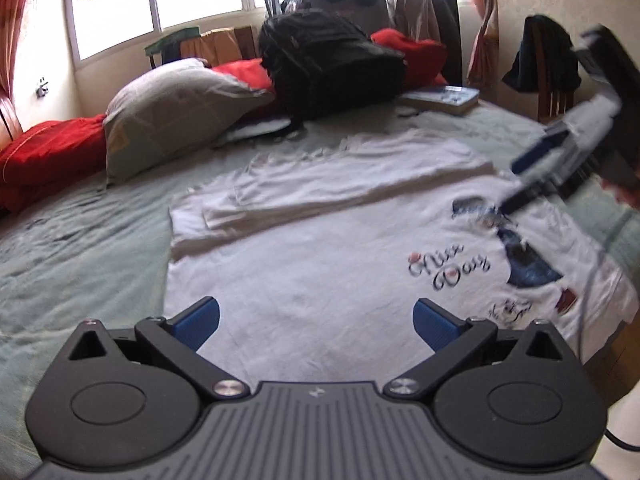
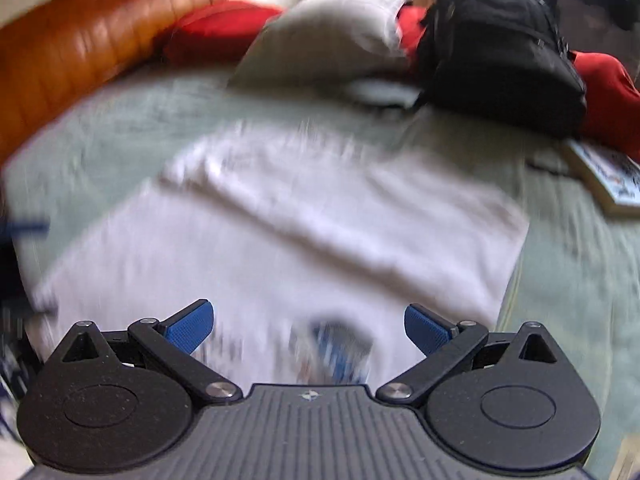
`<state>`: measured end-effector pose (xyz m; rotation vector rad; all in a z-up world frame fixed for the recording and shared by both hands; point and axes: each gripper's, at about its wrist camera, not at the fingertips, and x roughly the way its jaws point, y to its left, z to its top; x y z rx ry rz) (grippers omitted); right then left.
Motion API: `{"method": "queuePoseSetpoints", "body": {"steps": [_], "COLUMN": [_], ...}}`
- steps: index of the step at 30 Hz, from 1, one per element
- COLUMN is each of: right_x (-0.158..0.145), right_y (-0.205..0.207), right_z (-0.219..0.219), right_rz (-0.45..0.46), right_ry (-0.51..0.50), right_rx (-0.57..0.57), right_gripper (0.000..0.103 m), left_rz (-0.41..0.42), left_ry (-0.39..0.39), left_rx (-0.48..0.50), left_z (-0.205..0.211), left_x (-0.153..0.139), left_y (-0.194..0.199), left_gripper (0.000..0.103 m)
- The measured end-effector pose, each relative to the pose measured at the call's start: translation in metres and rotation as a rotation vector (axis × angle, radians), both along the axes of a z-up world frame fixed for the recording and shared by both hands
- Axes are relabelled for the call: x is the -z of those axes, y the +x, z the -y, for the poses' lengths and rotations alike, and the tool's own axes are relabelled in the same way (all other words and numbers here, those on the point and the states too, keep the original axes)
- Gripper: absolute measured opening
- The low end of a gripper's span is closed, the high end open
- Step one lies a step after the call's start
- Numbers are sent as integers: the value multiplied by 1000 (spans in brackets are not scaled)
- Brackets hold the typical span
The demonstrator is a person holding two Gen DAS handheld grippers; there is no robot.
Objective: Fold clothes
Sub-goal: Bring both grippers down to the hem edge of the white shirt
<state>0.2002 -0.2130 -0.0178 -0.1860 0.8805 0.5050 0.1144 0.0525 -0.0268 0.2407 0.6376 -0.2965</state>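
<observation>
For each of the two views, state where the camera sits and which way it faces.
Left wrist: sits behind the open left gripper, facing across the white T-shirt toward pillows and windows; the right gripper shows at right, above the shirt's print.
Right wrist: sits behind the open right gripper, looking over the blurred shirt toward the orange headboard; the print lies near its fingers.
Shared: T-shirt, green bedsheet, grey pillow, black backpack, book.

1. Left wrist cam: we're low over the bed point(image 1: 80, 240), looking across toward the windows.
2. Right wrist cam: close, blurry, facing the headboard point(image 2: 80, 52).
3. Both catch the white shirt point(image 1: 320, 272), backpack point(image 1: 332, 64).
</observation>
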Motion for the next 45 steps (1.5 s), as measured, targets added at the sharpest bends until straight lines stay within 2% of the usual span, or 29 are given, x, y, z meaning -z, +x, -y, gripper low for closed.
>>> {"method": "queuePoseSetpoints", "body": {"steps": [4, 6, 9, 11, 14, 18, 22, 24, 27, 31, 35, 40, 42, 45], "right_x": [47, 54, 62, 66, 70, 70, 70, 70, 64, 50, 53, 75, 78, 84], "right_y": [-29, -39, -51, -56, -68, -82, -108, -120, -133, -139, -135, -132, -138, -149], "right_z": [-14, -16, -14, -8, -2, 5, 16, 23, 27, 17, 2, 4, 12, 20], "right_rz": [-21, 25, 83, 100, 142, 152, 142, 133, 132, 205, 216, 176, 193, 233], "right_ry": [-6, -14, -7, 23, 22, 21, -9, -18, -22, 9, 29, 23, 33, -8], "right_rx": [-19, -13, 2, 12, -2, 8, -13, -15, -18, -35, -66, -61, -76, -120], "right_gripper": [103, 103, 103, 103, 103, 103, 103, 103, 103, 103, 103, 103, 103, 103], "left_rz": [-12, -40, -66, -71, -71, -97, -106, -71, 5, 52, 26, -38, -43, -49], "left_ry": [62, 60, -33, -42, -33, -12, 105, 121, 98, 68, 32, -15, 2, 27], "left_rx": [42, 26, -23, -36, -52, -80, -76, -66, -20, 21, -3, -24, -22, -21], "left_z": [13, 13, 0, -7, -13, -19, -10, -3, 12, 36, 50, 43, 40, 35], "left_x": [33, 46, 52, 53, 55, 56, 54, 46, 29, 22, 36, 60, 60, 59], "left_y": [2, 1, -11, -23, -43, -65, -78, -80, -75, -49, -26, -33, -43, -57], "left_gripper": [102, 102, 102, 102, 102, 102, 102, 102, 102, 102, 102, 102, 102, 102]}}
